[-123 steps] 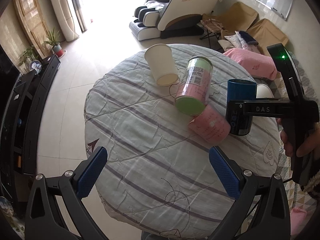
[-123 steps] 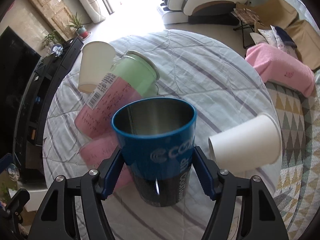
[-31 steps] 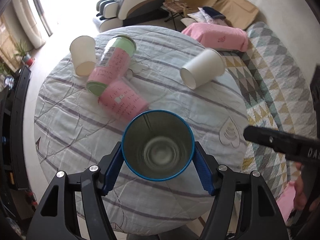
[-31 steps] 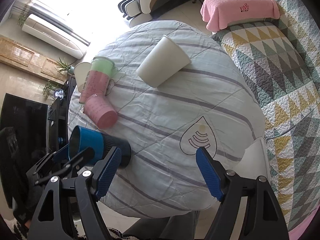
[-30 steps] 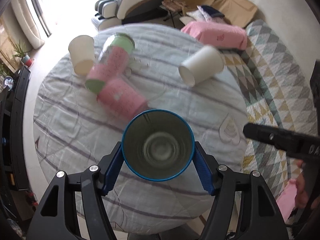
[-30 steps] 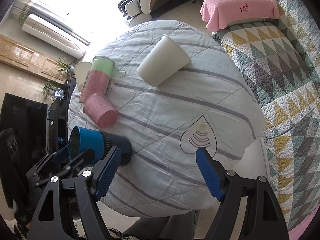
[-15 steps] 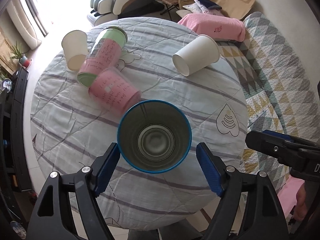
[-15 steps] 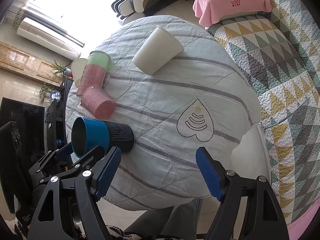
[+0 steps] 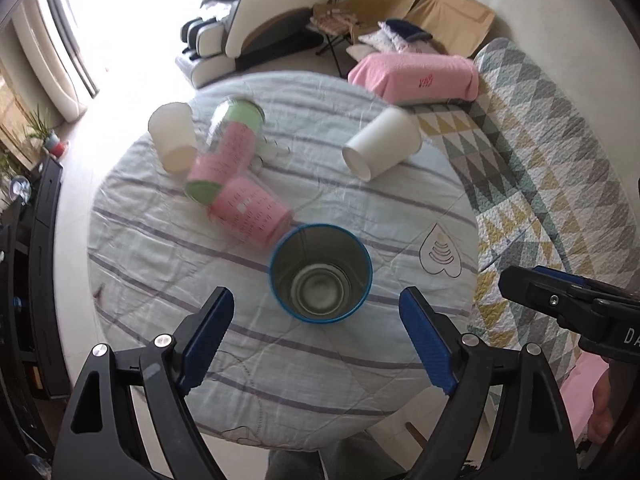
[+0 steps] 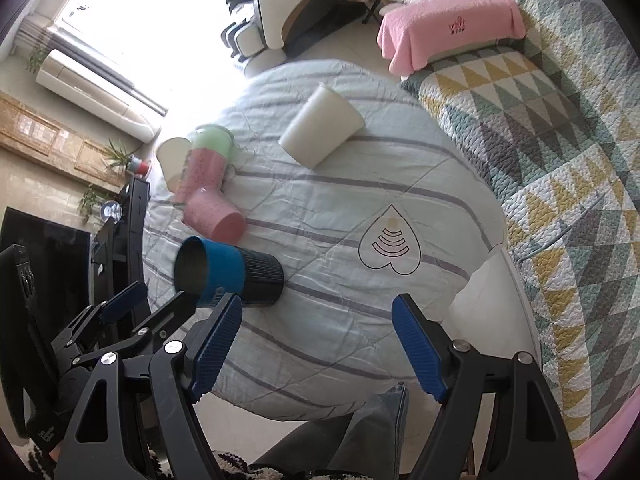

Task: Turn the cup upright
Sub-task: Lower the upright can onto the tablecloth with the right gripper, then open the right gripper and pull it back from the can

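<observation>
A blue and black steel cup (image 9: 320, 276) stands upright on the round table (image 9: 160, 264); it also shows in the right wrist view (image 10: 228, 268). My left gripper (image 9: 320, 336) is open and empty, above and just behind the cup, apart from it. It shows from the side in the right wrist view (image 10: 156, 300). My right gripper (image 10: 316, 344) is open and empty over the table's near right edge. Its body shows at the right in the left wrist view (image 9: 568, 308).
A pink cup (image 9: 252, 216), a pink and green can (image 9: 228, 152) and two white paper cups (image 9: 380, 144) (image 9: 174, 142) lie on their sides on the table. A quilted sofa (image 9: 560, 168) with a pink cushion (image 9: 420, 80) is at the right.
My left gripper has opened, let go of the blue cup and pulled back and up from it. The cup now stands free on the table. My right gripper stays open.
</observation>
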The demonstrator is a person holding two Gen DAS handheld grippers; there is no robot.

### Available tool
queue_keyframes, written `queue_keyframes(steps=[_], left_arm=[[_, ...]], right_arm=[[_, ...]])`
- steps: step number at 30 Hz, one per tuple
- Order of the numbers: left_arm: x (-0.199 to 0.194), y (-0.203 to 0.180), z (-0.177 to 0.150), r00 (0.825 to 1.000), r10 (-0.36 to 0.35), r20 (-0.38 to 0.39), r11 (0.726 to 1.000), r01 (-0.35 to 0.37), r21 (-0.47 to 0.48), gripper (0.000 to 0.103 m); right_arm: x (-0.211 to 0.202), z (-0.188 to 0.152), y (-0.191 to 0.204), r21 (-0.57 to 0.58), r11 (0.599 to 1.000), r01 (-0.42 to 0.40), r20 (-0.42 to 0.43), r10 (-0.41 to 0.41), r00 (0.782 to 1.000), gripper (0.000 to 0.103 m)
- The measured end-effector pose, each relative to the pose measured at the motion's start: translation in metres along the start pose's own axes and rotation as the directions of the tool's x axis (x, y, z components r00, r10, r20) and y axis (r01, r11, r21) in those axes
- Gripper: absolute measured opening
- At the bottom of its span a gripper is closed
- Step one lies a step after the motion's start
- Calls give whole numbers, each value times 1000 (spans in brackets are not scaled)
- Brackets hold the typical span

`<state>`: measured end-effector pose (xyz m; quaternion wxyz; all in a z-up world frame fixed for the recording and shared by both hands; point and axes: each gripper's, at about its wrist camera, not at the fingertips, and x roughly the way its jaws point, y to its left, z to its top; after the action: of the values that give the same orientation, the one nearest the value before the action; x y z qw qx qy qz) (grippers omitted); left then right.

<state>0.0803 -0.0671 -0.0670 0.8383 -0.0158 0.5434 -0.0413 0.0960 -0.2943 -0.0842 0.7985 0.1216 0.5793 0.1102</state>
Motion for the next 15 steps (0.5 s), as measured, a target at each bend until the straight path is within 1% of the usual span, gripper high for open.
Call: queue_keyframes(steps=[6,7,10,13,15], left_arm=[[-41,12,-5,996,-1,84,1000,-1,16,90],[-47,13,-6,995,-3,95,1000,1,19,91],[-66,18,-13,990,-12,137,999,7,33,92],[-79,20,-22,985,-24,169,999,16,45,95],[-85,22,-28,983,-20,180,998,10,55,95]], right_arm=[[-33,-15,22,-25,999,47,96,-44,994,79],[-40,-19,28,-38,996,76,117,-71,991,79],[-56,-30,40,-57,992,115,178,-103,979,79],[-70,-42,51,-66,990,129,226,-111,968,79],[-73,-49,55,-73,989,133,236,-112,965,79]])
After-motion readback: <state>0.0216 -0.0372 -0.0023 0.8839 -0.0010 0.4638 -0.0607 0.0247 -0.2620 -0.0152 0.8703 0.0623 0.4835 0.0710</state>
